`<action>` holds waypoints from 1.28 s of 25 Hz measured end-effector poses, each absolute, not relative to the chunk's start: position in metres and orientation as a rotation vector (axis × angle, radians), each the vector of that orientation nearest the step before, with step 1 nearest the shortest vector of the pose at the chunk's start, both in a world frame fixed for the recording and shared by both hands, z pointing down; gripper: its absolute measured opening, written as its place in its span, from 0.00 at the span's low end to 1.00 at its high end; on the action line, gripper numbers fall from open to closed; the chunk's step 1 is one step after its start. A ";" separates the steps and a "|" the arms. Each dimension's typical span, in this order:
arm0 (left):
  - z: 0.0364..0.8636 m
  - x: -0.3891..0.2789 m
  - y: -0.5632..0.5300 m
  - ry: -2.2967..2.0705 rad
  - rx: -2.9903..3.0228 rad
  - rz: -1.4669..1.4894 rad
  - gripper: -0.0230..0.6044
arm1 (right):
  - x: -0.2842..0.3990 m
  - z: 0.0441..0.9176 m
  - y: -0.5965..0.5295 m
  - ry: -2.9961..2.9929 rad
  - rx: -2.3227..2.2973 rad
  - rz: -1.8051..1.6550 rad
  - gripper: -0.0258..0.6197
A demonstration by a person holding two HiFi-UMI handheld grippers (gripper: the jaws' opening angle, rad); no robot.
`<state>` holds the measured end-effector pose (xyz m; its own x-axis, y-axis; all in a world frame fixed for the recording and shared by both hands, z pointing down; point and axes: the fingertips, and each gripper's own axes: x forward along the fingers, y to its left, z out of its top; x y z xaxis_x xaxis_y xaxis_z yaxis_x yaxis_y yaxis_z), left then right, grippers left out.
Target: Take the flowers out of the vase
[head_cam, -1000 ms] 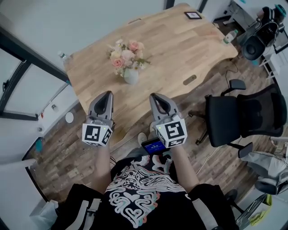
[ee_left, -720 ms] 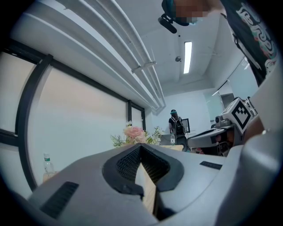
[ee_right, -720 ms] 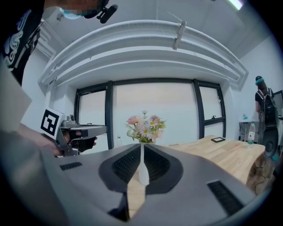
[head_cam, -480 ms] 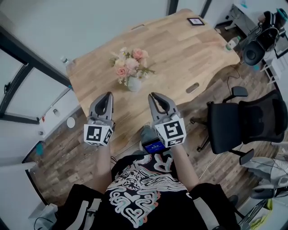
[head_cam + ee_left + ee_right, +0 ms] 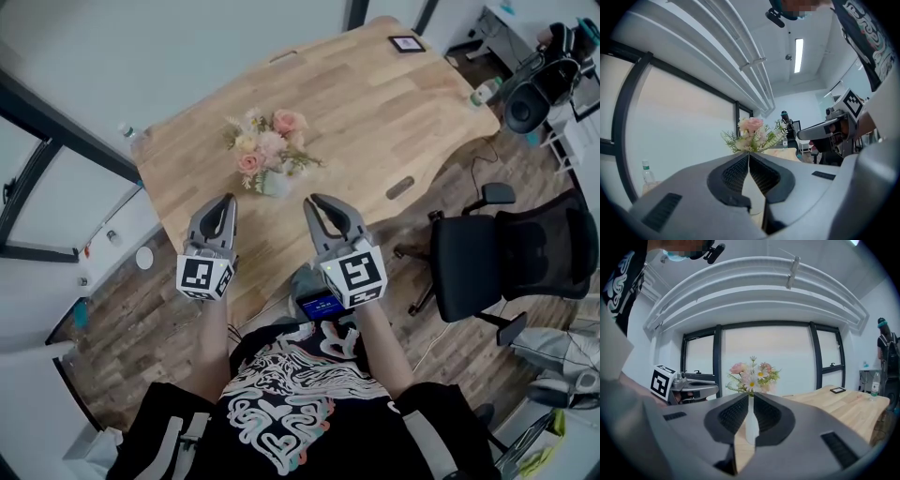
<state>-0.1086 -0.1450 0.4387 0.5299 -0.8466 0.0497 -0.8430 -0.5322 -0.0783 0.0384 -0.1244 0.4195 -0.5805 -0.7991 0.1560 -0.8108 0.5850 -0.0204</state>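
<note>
Wooden table (image 5: pixel 375 103): near edge passes beneath both grippers, bare top beyond the fingertips. Left gripper (image 5: pixel 225 200), right gripper (image 5: pixel 312 202): jaws closed, holding nothing. Flowers (image 5: pixel 267 150) in white vase (image 5: pixel 275 185), just ahead between both fingertips, untouched.

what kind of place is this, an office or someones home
Most likely an office: a large wooden desk with a cable slot, a black swivel chair beside it, and tall dark-framed windows behind.

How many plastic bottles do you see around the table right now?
2. One bottle stands at the table's window-side corner; the other bottle at its far right edge. More may be hidden.
</note>
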 end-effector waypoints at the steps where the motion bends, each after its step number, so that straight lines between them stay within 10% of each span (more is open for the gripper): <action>1: 0.441 -0.108 -0.147 1.480 -2.729 -0.120 0.04 | 0.039 0.420 -0.125 -2.680 1.368 0.141 0.05; 9: 0.468 -0.094 -0.173 1.365 -2.850 -0.151 0.05 | 0.045 0.426 -0.142 -2.678 1.361 0.181 0.06; 19: 0.493 -0.067 -0.196 1.101 -3.019 -0.132 0.43 | 0.056 0.422 -0.173 -2.753 1.298 0.263 0.14; 24: 0.497 -0.056 -0.206 0.962 -3.092 -0.073 0.65 | 0.062 0.415 -0.191 -2.823 1.193 0.306 0.31; 32: 0.498 -0.049 -0.227 0.877 -3.051 -0.080 0.65 | 0.023 0.469 -0.210 -2.694 0.880 0.208 0.52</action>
<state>-0.0486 -0.2274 0.4979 0.8462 -0.5297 0.0575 -0.5314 -0.8469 0.0187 0.0231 -0.2105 0.4687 -0.7679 -0.5525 0.3241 -0.5956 0.8021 -0.0440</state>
